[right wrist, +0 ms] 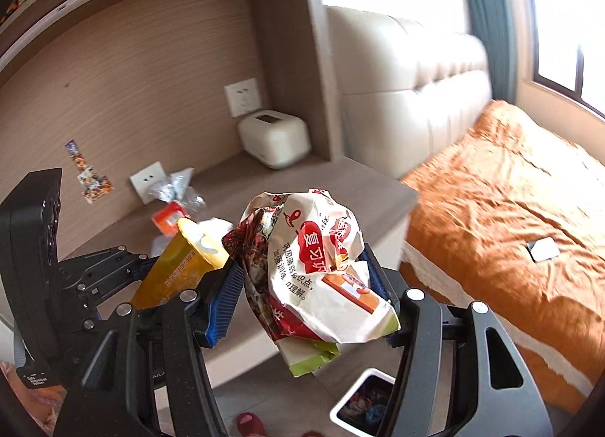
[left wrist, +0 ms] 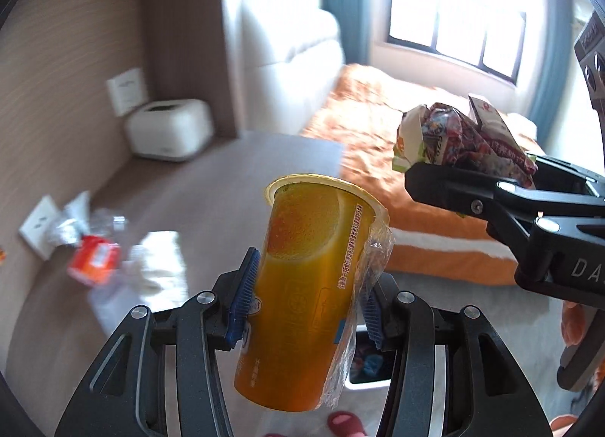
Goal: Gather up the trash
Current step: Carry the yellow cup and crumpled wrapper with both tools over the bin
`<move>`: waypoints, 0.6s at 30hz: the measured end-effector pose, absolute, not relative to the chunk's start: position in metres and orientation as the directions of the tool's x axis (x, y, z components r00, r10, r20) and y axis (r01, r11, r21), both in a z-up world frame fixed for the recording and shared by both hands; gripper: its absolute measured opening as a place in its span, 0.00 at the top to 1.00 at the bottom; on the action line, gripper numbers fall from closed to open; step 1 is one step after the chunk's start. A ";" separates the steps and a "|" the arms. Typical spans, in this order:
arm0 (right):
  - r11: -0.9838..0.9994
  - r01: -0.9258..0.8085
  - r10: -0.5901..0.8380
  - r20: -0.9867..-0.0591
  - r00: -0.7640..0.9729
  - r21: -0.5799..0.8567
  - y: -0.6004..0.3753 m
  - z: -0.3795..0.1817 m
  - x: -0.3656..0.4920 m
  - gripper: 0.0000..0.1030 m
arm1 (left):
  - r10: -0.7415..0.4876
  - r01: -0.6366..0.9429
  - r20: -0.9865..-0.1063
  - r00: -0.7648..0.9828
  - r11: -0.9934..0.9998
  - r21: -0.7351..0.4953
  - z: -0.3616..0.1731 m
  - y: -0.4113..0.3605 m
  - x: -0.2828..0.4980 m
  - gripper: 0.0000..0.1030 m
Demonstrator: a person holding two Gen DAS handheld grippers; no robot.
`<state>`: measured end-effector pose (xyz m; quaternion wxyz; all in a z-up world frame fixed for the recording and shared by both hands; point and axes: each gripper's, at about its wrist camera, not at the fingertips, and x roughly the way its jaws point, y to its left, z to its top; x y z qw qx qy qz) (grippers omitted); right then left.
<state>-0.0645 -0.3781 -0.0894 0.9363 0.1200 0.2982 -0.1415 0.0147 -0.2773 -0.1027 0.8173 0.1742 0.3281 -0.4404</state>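
Jaws clamped both sides: left gripper (left wrist: 306, 304) squeezed the orange cup (left wrist: 302, 285), right gripper (right wrist: 302, 300) pinched crumpled wrappers (right wrist: 317, 270).

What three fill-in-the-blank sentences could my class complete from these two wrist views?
1. The left gripper holds a tall cup coloured ____.
2. The right gripper holds a crumpled ____.
3. The white bin stands on the ____.
4. The bed cover is coloured ____.

Missing words: yellow; wrapper; floor; orange
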 end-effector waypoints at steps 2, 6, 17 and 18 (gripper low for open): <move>0.913 0.378 -0.214 -0.611 0.762 0.153 -0.391 -0.099 -0.080 0.41 | -0.607 0.857 -0.706 0.363 0.515 -0.002 -0.113 -0.290 0.003 0.52; 0.876 0.454 -0.254 -0.646 0.720 0.161 -0.410 -0.120 -0.106 0.41 | -0.606 0.896 -0.739 0.295 0.443 -0.006 -0.138 -0.317 -0.022 0.52; 0.782 0.594 -0.273 -0.753 0.599 0.189 -0.444 -0.200 -0.138 0.41 | -0.544 0.943 -0.826 0.150 0.329 -0.046 -0.222 -0.361 -0.045 0.52; 0.775 0.601 -0.269 -0.760 0.592 0.194 -0.446 -0.207 -0.139 0.41 | -0.540 0.945 -0.830 0.142 0.324 -0.049 -0.229 -0.364 -0.045 0.52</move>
